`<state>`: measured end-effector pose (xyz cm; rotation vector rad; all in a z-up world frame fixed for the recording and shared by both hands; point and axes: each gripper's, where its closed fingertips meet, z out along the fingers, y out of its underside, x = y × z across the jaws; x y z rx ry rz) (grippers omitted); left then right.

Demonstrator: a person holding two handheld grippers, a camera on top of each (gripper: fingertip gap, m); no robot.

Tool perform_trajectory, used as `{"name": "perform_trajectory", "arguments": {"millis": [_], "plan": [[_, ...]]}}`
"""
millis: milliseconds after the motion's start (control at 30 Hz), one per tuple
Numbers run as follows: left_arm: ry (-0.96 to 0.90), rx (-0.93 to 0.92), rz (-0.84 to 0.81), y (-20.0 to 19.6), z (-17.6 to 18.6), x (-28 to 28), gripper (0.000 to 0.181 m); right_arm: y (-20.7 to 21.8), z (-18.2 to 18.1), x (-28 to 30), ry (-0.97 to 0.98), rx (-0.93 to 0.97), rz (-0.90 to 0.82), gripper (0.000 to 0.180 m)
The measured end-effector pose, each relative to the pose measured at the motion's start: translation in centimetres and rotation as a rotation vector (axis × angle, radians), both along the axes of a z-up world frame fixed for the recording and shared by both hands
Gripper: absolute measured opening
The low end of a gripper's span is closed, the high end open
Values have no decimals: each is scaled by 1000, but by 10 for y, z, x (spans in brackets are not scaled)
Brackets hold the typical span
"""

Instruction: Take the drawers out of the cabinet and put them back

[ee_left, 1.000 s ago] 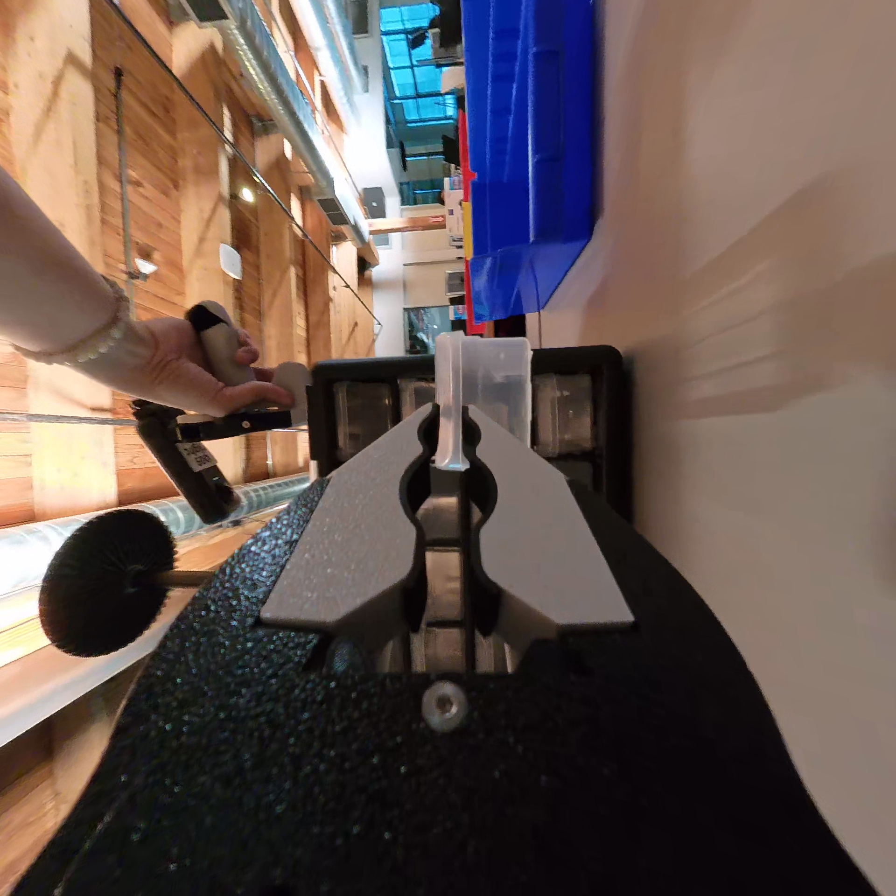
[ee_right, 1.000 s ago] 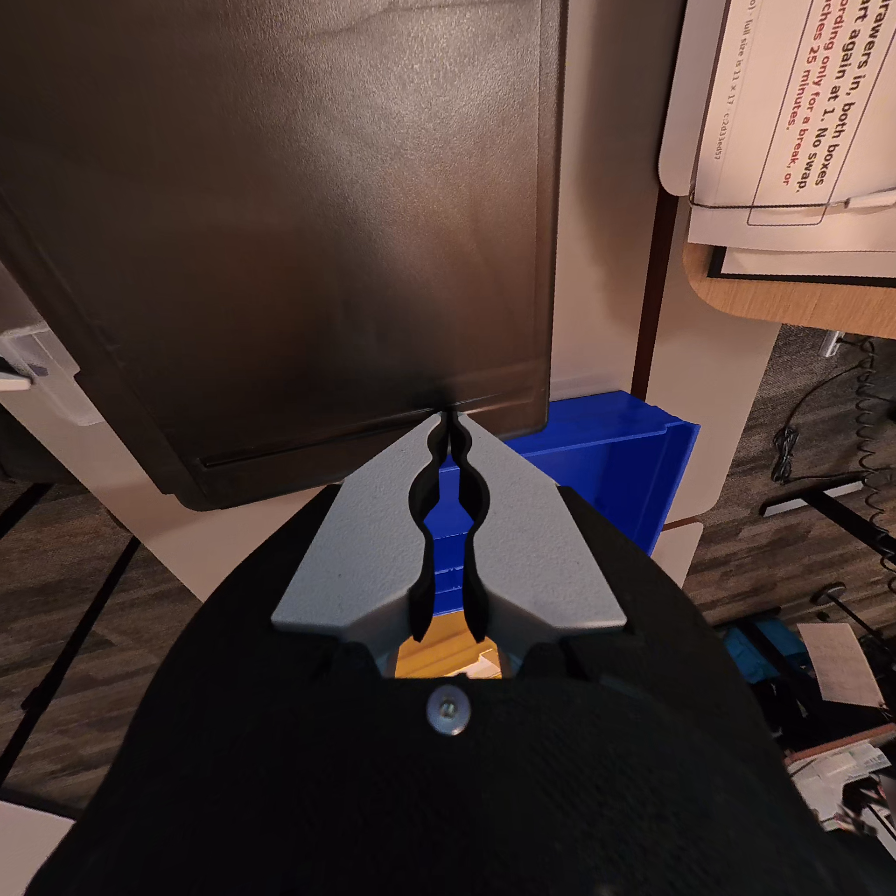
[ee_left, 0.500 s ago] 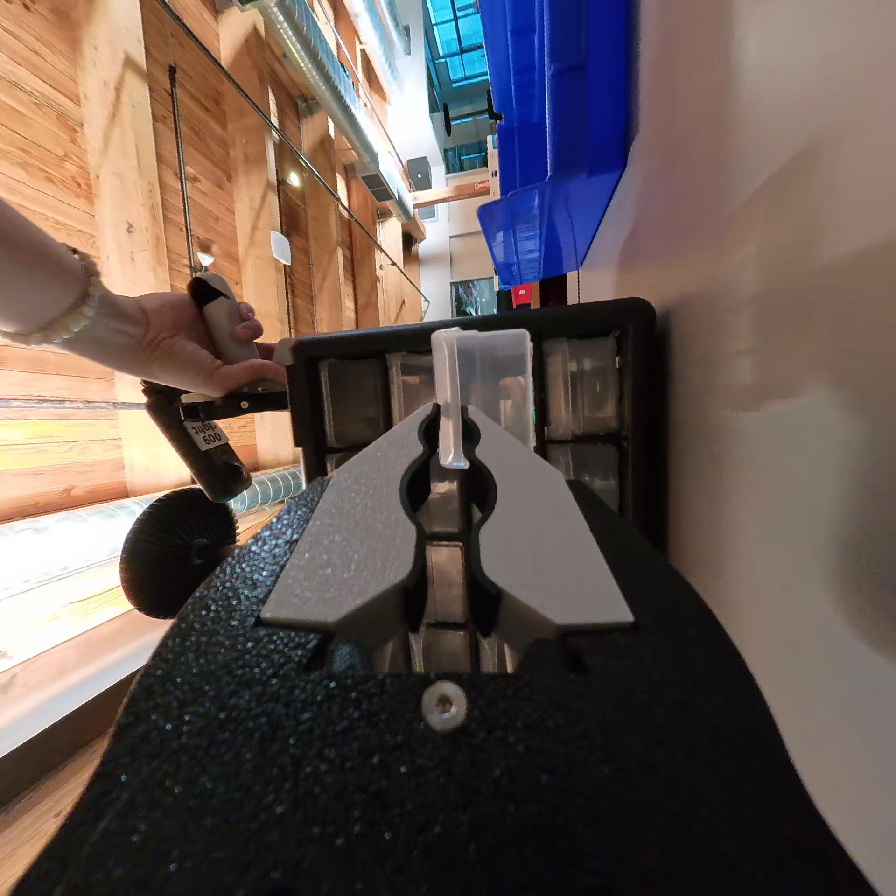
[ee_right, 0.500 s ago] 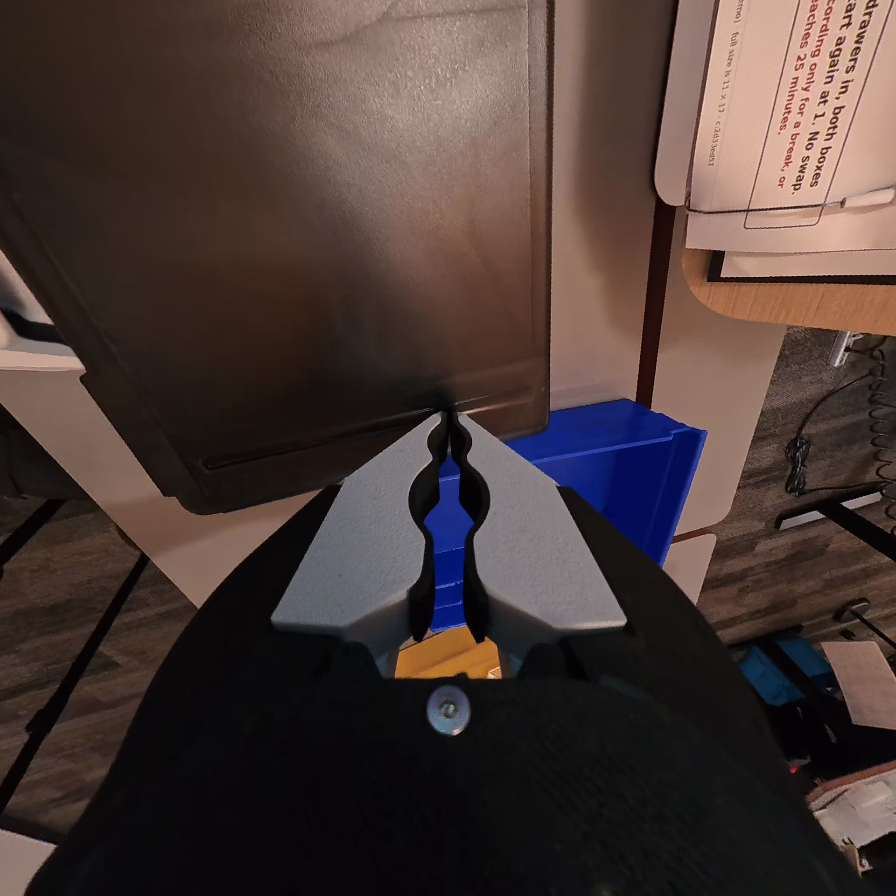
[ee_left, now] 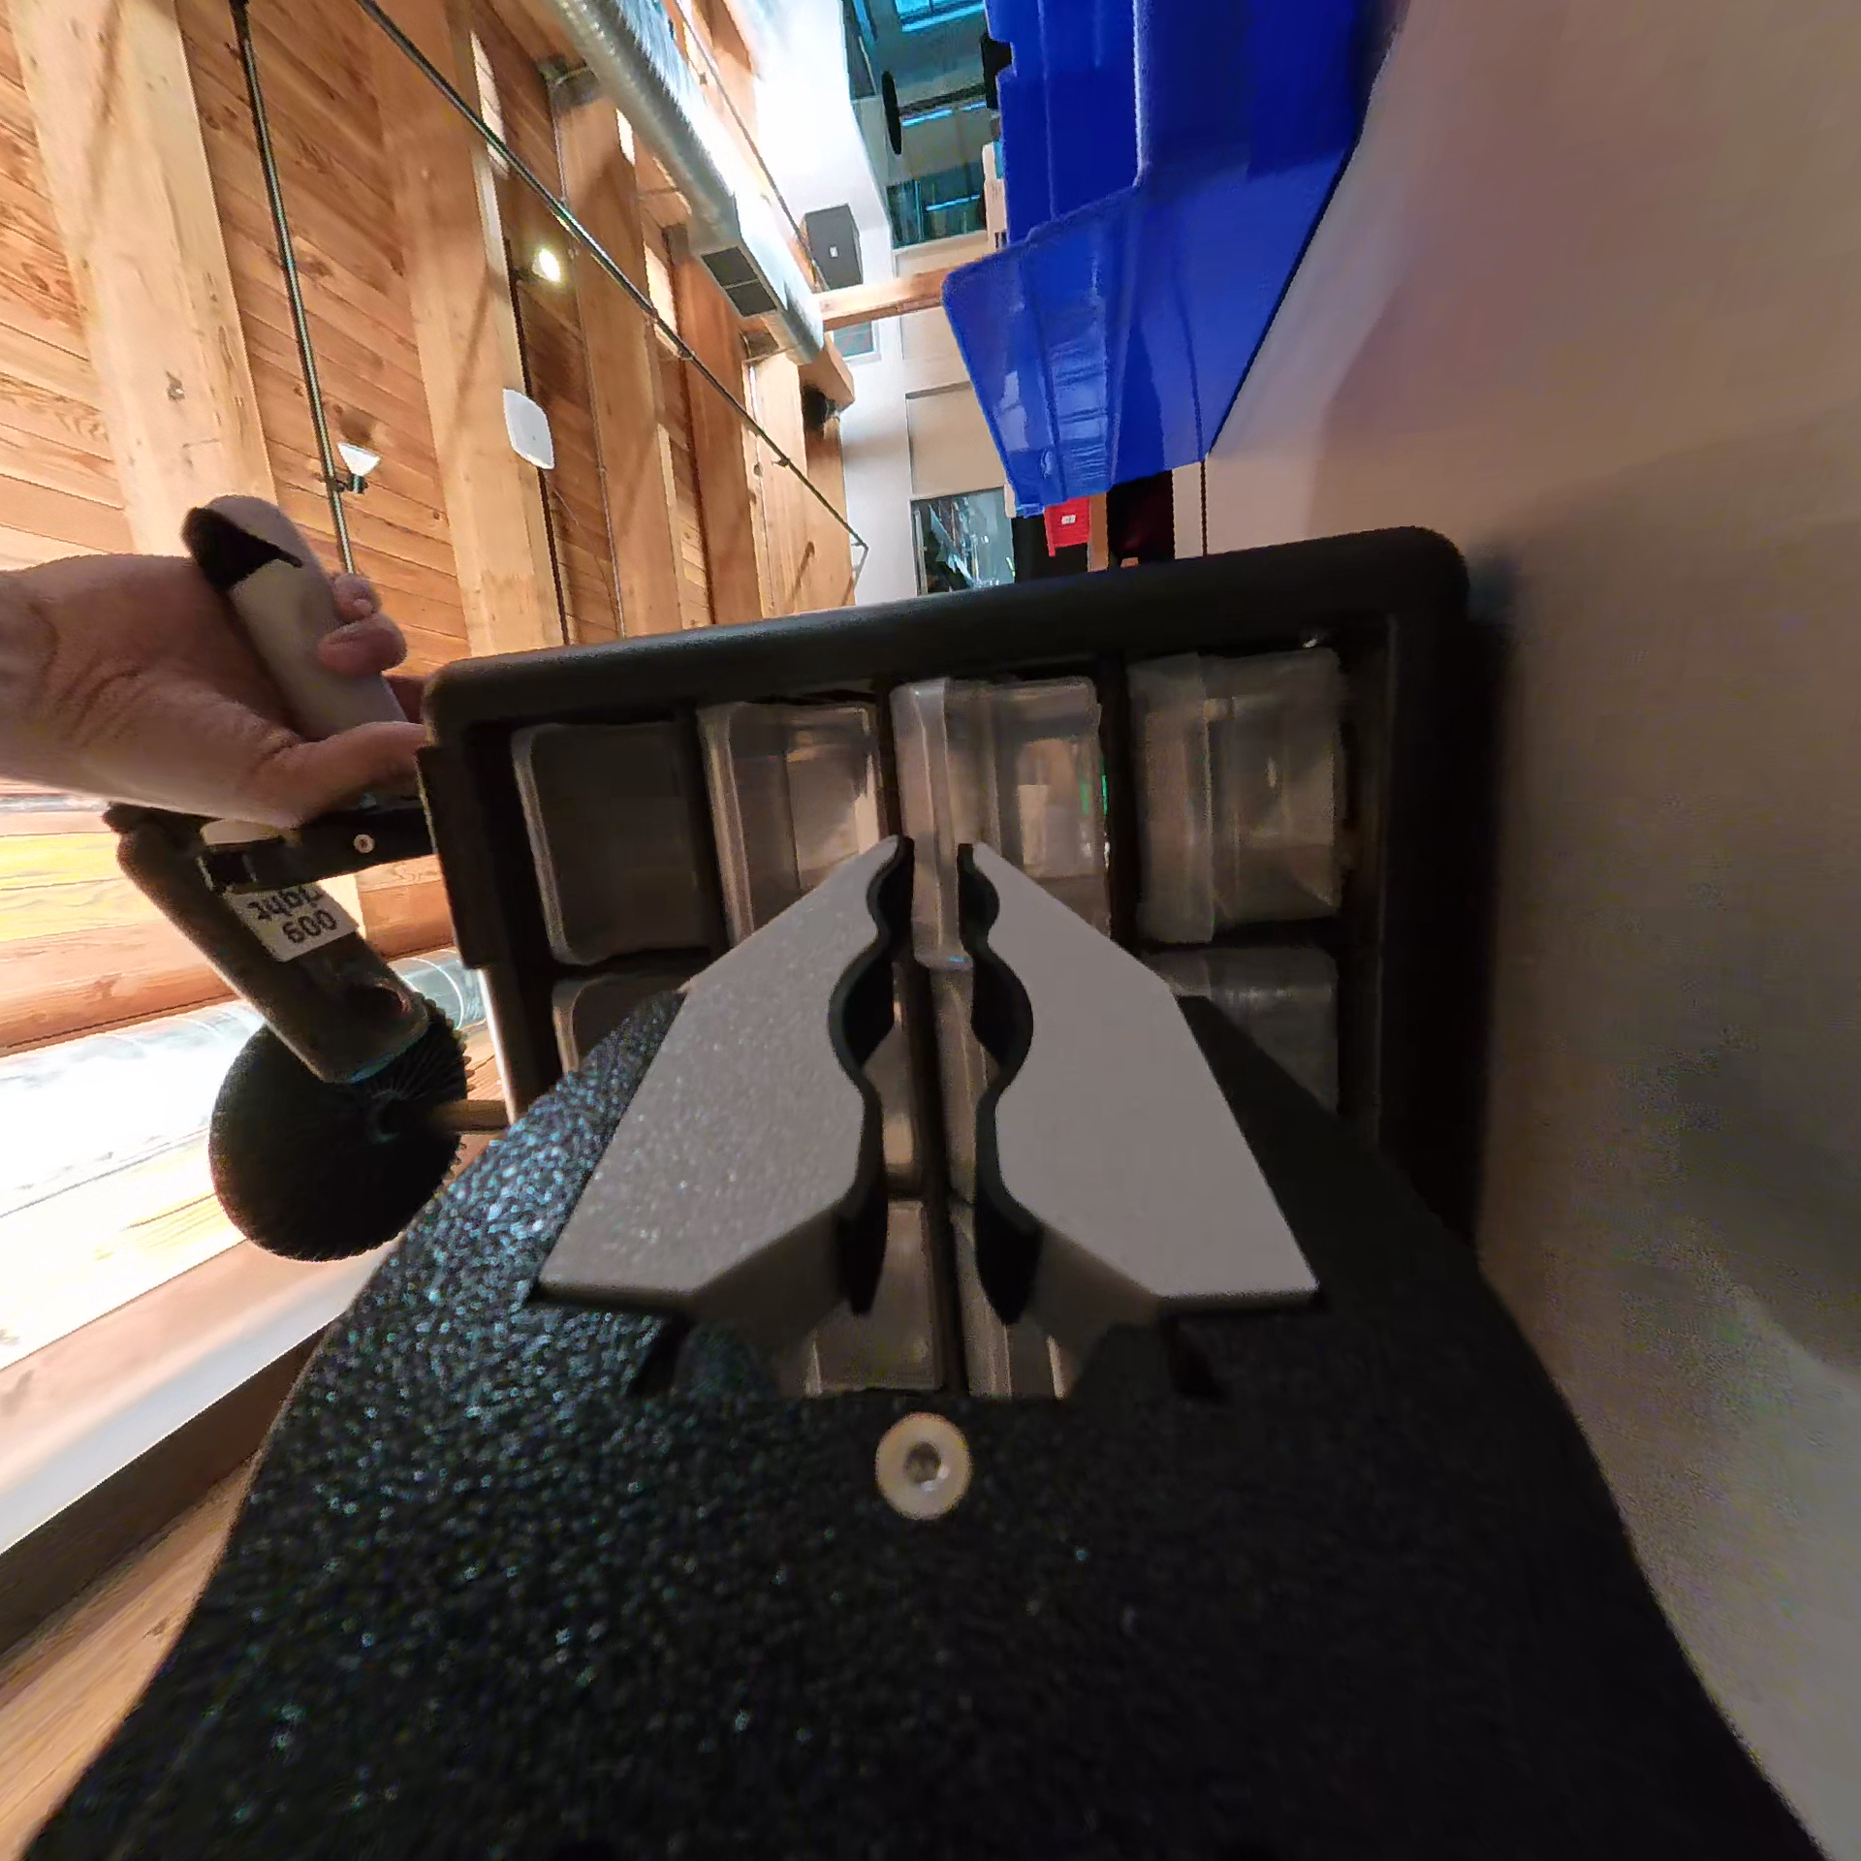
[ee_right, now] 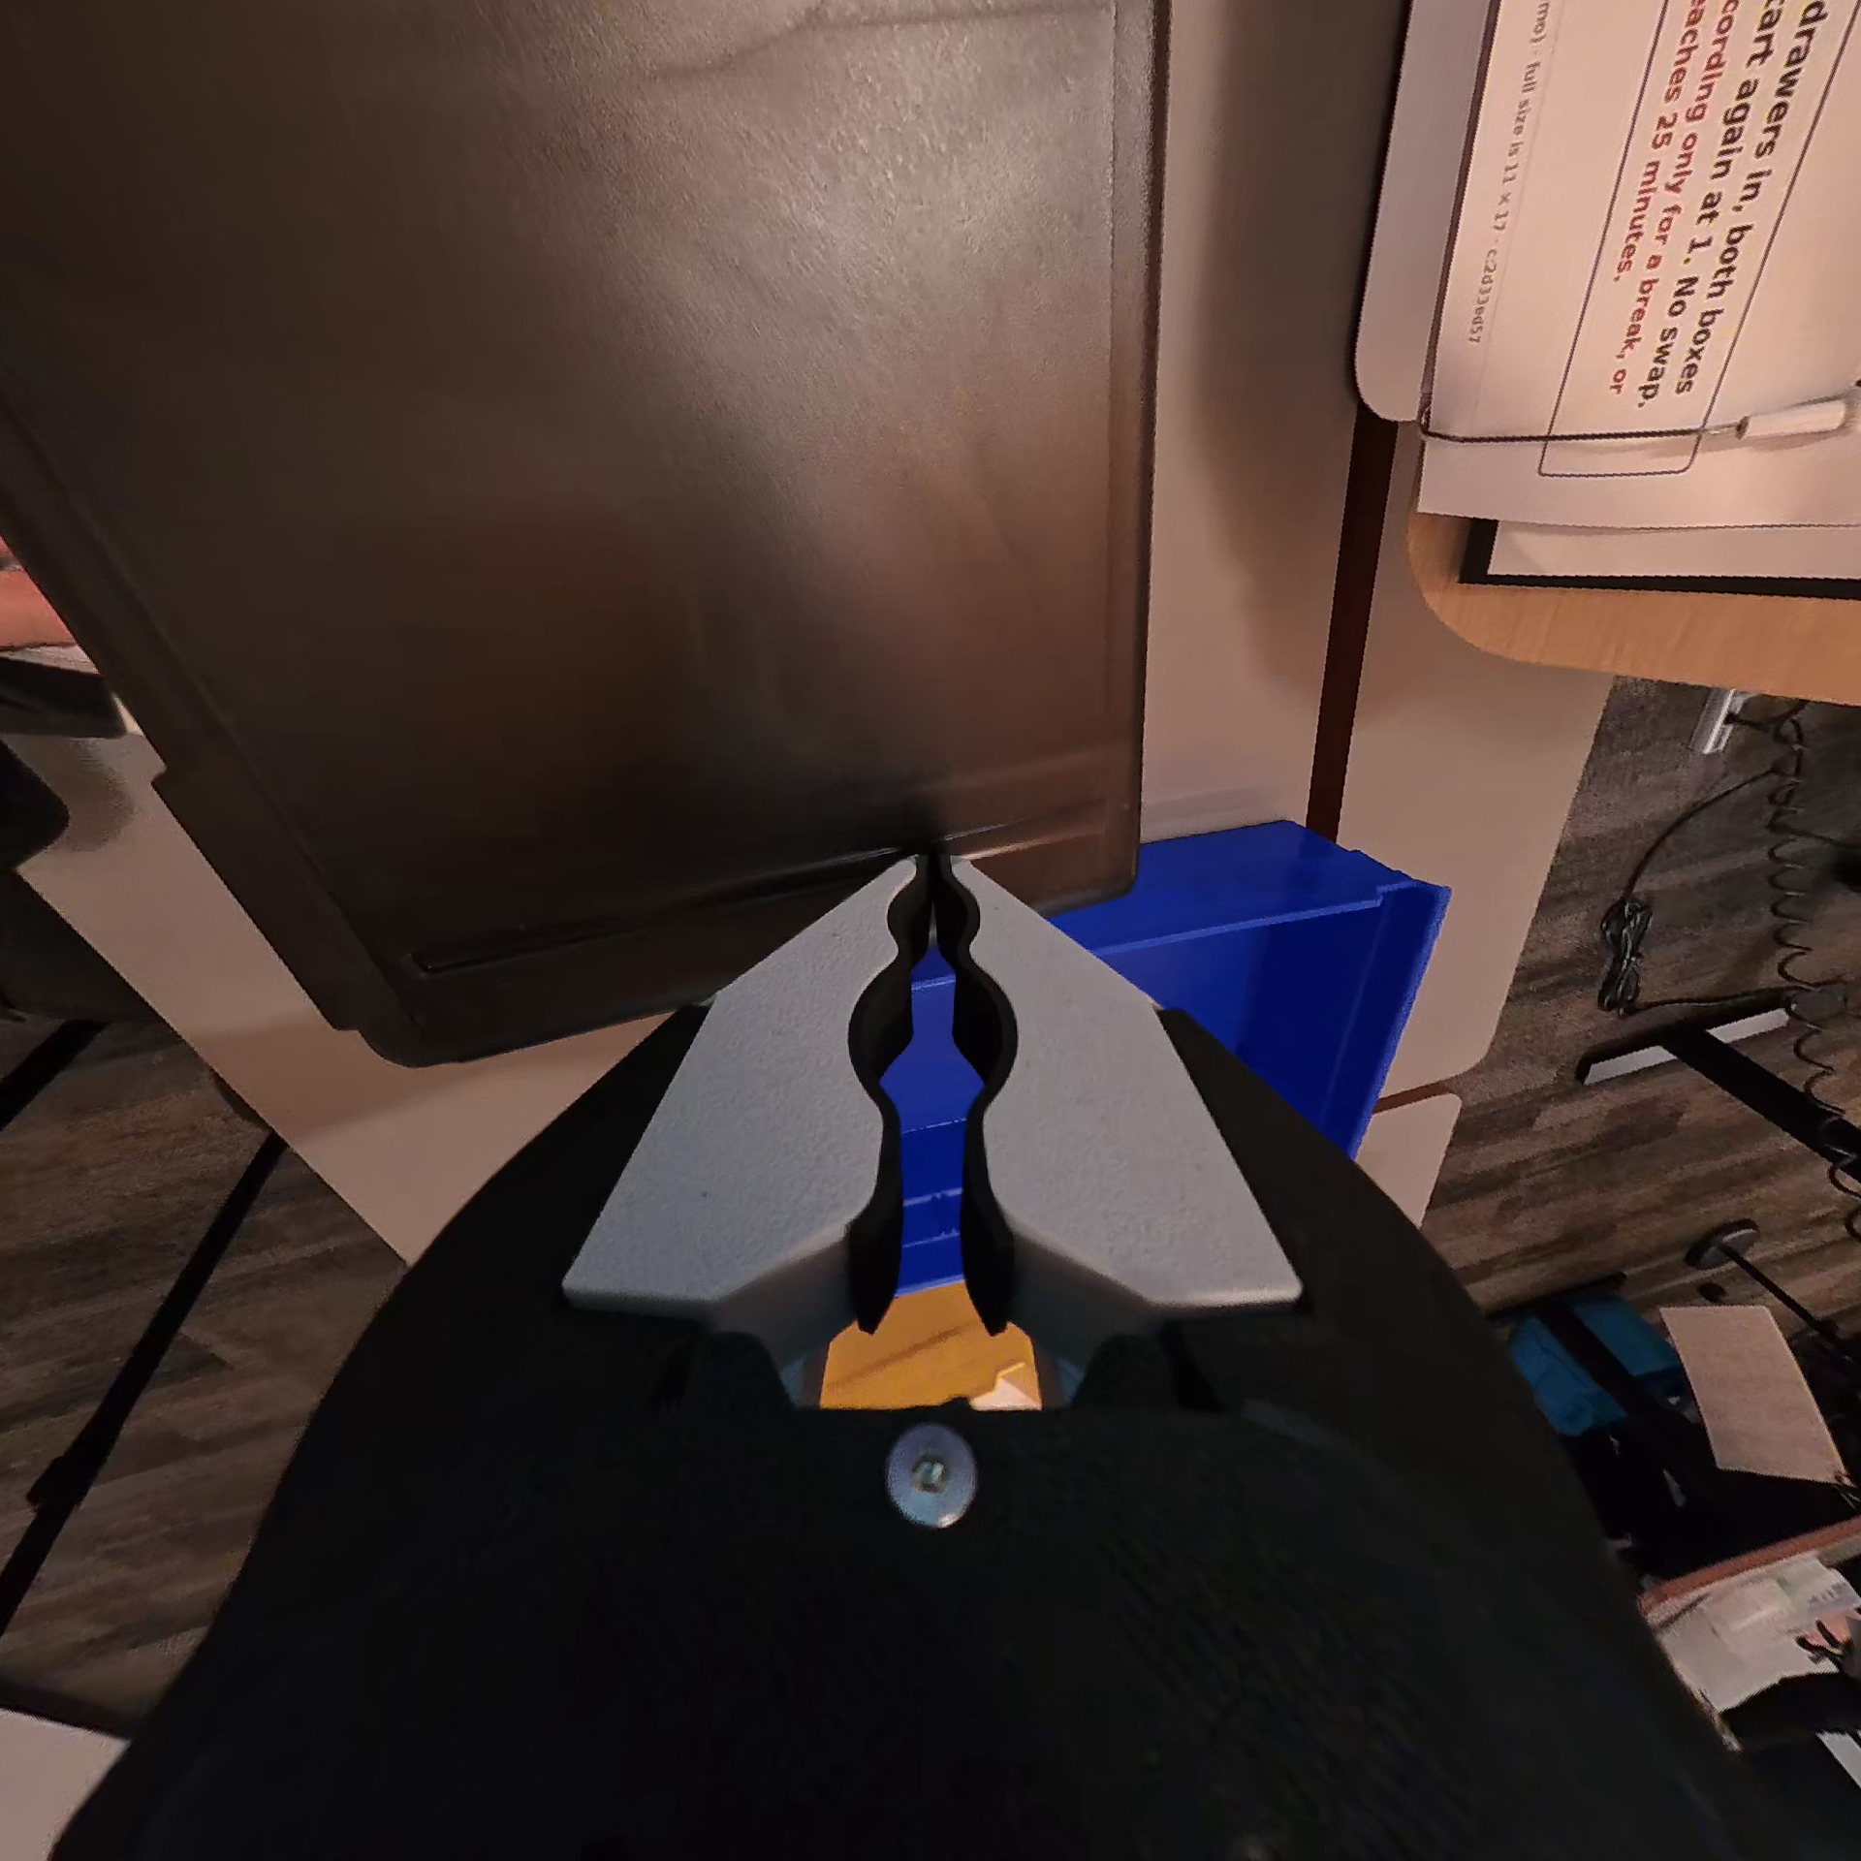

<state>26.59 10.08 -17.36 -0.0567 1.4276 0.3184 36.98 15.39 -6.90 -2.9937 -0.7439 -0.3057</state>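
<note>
The black cabinet (ee_left: 1007, 604) lies on the white table (ee_left: 1662, 806), its clear drawers facing me in the left wrist view. My left gripper (ee_left: 934, 866) is shut on the upright handle tab (ee_left: 928, 785) of one clear drawer (ee_left: 1027, 775), which sits in its slot level with its neighbours. In the right wrist view my right gripper (ee_right: 932, 866) is shut on the edge of the cabinet's dark outer panel (ee_right: 604, 453). A hand (ee_left: 131, 685) holds that right gripper (ee_left: 403, 836) at the cabinet's far side.
Blue bins (ee_left: 1128, 302) stand on the table beyond the cabinet; one shows behind my right fingers (ee_right: 1259, 987). A printed sheet (ee_right: 1611, 252) lies on a wooden board at the upper right. Cables (ee_right: 1793, 906) and clutter lie on the dark floor.
The left gripper has moved toward the cabinet with the clear drawer, and the drawer has slid into its slot. The right gripper has kept its hold on the cabinet edge.
</note>
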Motion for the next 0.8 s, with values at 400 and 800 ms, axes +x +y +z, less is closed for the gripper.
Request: {"name": "perform_trajectory", "arguments": {"millis": [400,800], "plan": [[6,-10,4,6,0,11,6,0,0,0,-15,-19,-6,0],[10,-360,-98,3,8,-27,37,0,0,0,-77,-53,9,0]]}}
